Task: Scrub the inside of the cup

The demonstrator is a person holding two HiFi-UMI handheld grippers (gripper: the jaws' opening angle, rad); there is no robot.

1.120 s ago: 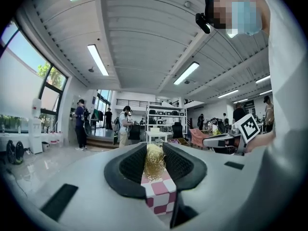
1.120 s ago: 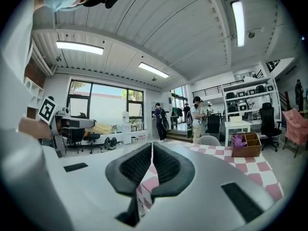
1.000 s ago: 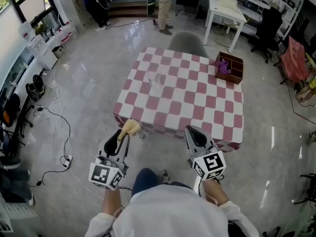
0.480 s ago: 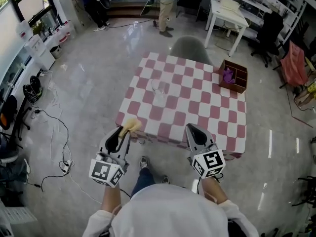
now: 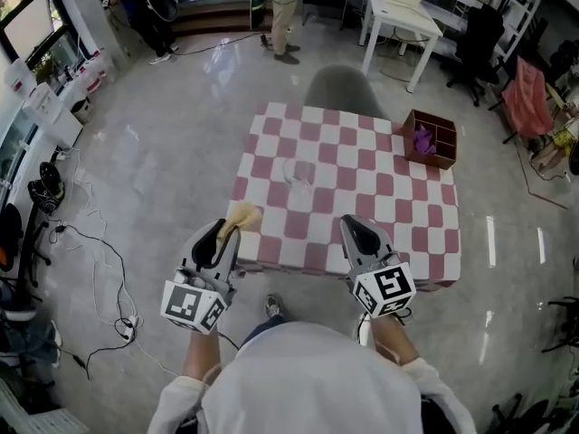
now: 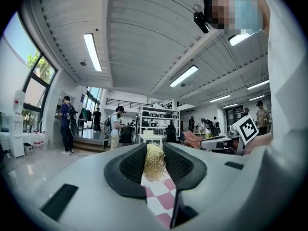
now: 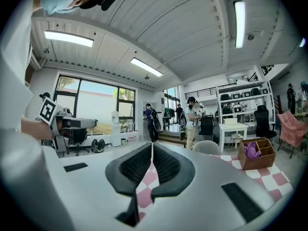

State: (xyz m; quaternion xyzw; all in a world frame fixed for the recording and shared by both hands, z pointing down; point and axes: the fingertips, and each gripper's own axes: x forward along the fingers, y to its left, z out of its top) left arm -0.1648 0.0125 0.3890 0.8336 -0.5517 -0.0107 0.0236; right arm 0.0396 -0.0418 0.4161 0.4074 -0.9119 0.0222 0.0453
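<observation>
A clear glass cup (image 5: pixel 299 175) stands upright on the pink-and-white checked table (image 5: pixel 389 215), left of its middle. My left gripper (image 5: pixel 233 223) is shut on a tuft of straw-coloured scrubber (image 5: pixel 242 214), which also shows pinched between the pads in the left gripper view (image 6: pixel 154 162). It hovers at the table's near left corner. My right gripper (image 5: pixel 356 231) is shut with nothing in it, over the table's near edge; in the right gripper view its jaws (image 7: pixel 151 159) meet tip to tip.
A brown wooden box (image 5: pixel 431 138) with purple cloth sits at the table's far right corner, also seen in the right gripper view (image 7: pixel 256 152). A grey chair (image 5: pixel 336 87) stands behind the table. Cables (image 5: pixel 99 251) trail on the floor at left. People stand far off.
Both grippers have come forward to the table's near edge, which now lies under their tips. The scrubber stays pinched in the left one.
</observation>
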